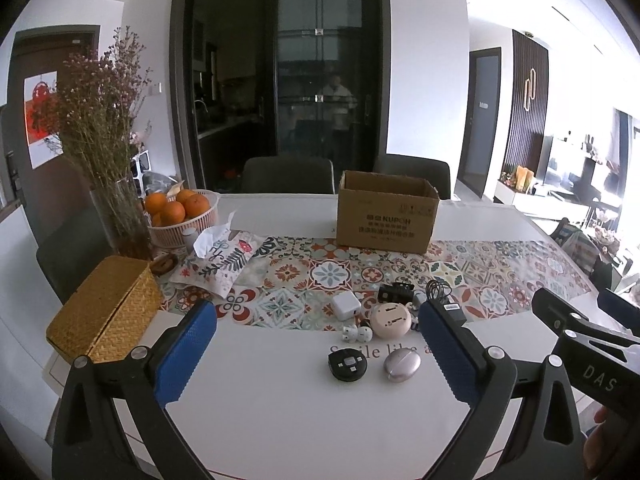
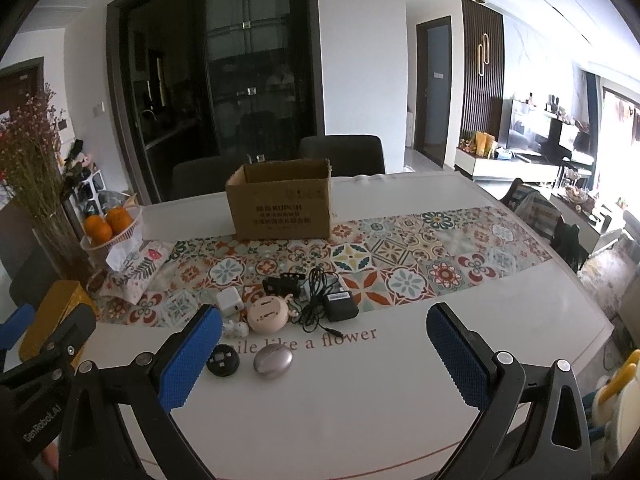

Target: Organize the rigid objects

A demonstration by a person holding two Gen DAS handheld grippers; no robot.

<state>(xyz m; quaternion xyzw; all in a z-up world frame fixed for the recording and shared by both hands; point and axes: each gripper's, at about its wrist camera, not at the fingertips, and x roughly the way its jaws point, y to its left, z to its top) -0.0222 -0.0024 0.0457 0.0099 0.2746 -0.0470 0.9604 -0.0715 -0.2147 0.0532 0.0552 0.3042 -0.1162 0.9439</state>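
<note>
- Left gripper [image 1: 316, 350]: jaws spread wide, holding nothing, low in the frame.
- Right gripper [image 2: 324, 350]: jaws spread wide, holding nothing.
- Small items lie at frame centre: white charger [image 1: 345, 305], pink disc [image 1: 390, 321], black puck [image 1: 347, 365], silver case [image 1: 402, 365], black adapter [image 2: 340, 306].
- Cardboard box [image 1: 386, 216] stands open above them, well apart.

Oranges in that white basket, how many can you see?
4 oranges show in the basket in the left wrist view: one at the left, one at the front, one at the right, one behind. More may be hidden underneath.
</note>
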